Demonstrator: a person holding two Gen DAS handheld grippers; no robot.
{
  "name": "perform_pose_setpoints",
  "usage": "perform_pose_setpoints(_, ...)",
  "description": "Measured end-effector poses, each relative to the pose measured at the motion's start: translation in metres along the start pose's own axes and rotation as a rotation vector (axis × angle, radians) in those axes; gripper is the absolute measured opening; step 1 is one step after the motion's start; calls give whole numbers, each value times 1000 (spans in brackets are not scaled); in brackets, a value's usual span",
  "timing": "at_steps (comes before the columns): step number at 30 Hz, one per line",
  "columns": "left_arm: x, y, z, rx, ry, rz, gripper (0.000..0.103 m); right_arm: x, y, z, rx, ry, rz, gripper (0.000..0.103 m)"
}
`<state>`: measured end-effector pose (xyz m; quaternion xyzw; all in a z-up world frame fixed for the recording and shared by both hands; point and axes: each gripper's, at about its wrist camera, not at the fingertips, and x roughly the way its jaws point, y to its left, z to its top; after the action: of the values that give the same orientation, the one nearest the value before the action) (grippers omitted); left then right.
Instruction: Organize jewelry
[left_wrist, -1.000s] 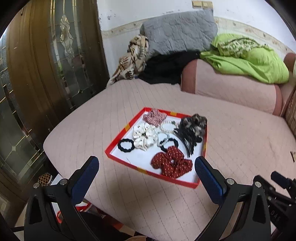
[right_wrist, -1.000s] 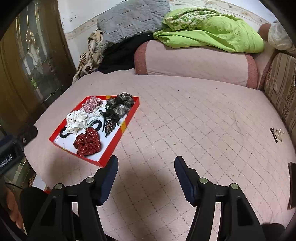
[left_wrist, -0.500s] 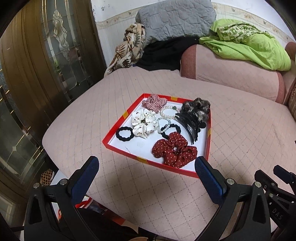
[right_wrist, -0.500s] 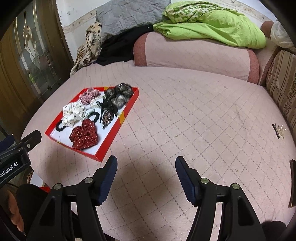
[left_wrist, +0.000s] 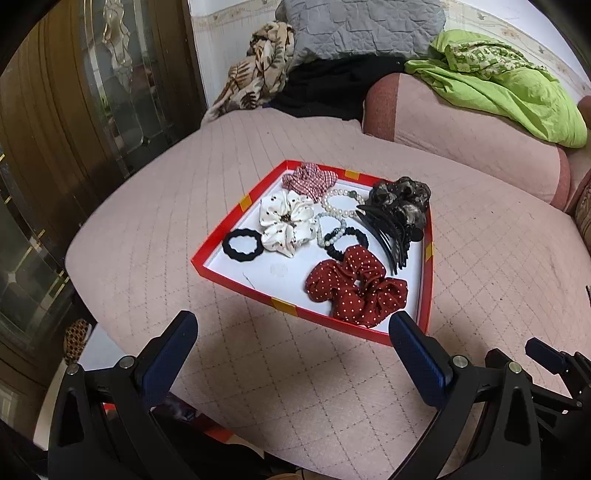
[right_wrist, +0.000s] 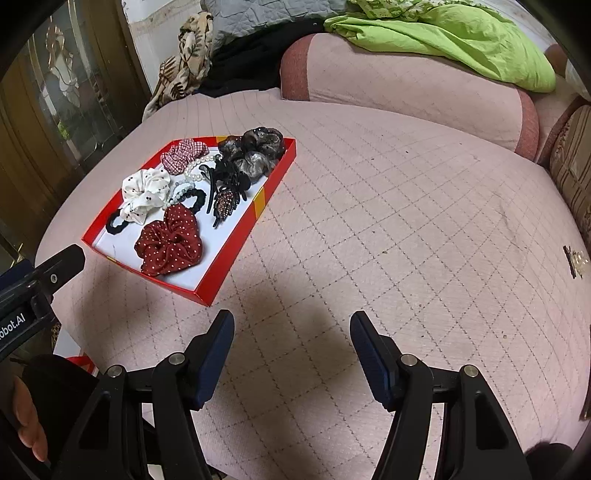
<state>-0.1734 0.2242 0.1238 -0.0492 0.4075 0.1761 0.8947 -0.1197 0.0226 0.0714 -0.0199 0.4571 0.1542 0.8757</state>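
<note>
A red-rimmed white tray (left_wrist: 236, 280) lies on the pink quilted bed. It holds a red dotted scrunchie (left_wrist: 356, 291), a white scrunchie (left_wrist: 286, 221), a black hair tie (left_wrist: 243, 245), a checked scrunchie (left_wrist: 308, 177), a pearl bracelet (left_wrist: 341, 203), a black claw clip (left_wrist: 388, 230) and a dark scrunchie (left_wrist: 400, 197). My left gripper (left_wrist: 291, 349) is open and empty, just short of the tray's near rim. My right gripper (right_wrist: 291, 343) is open and empty over bare quilt, to the right of the tray (right_wrist: 236, 243).
A pink bolster (right_wrist: 406, 85) with a green blanket (right_wrist: 443, 40) lies at the back. Grey and patterned cloths (left_wrist: 266, 70) are piled by the wall. A wooden glass door (left_wrist: 74, 110) stands left. A small clip (right_wrist: 574, 258) lies on the quilt at the far right.
Both grippers have moved forward toward the bed, so the tray looks nearer and larger. Both stay open and empty. Nothing in the tray has moved.
</note>
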Motion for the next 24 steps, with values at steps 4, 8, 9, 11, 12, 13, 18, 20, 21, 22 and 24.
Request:
perform_pose_setpoints(4, 8, 4, -3, -13, 28, -42, 103, 3, 4, 1, -5, 3, -18, 70)
perform_pose_setpoints(8, 14, 6, -4, -15, 42, -74, 103, 4, 8, 1, -10, 1, -30, 70)
perform_pose_setpoints(9, 14, 6, -4, -16, 43, -78, 103, 5, 9, 1, -12, -1, -32, 70)
perform_pose_setpoints(11, 15, 7, -5, -16, 45, -88, 103, 4, 11, 1, -17, -7, -38, 70)
perform_pose_setpoints(12, 16, 7, -5, -17, 47, -94, 103, 4, 12, 1, -19, -9, -40, 70)
perform_pose_setpoints(13, 16, 7, -5, -17, 48, -100, 103, 4, 12, 1, -20, -13, -44, 70)
perform_pose_setpoints(18, 13, 4, -7, -2, 46, -108, 103, 1, 11, 2, -11, -23, -55, 70)
perform_pose_setpoints(20, 12, 2, -7, 11, 46, -110, 103, 0, 9, 2, -5, -28, -57, 70)
perform_pose_setpoints(21, 12, 2, -7, 16, 45, -108, 103, -1, 9, 2, -2, -29, -57, 70)
perform_pose_setpoints(22, 11, 2, -6, 21, 44, -105, 103, -2, 8, 2, 0, -31, -58, 70)
perform_pose_setpoints(24, 10, 4, -5, 22, 38, -98, 103, -4, 6, 2, 6, -36, -61, 70)
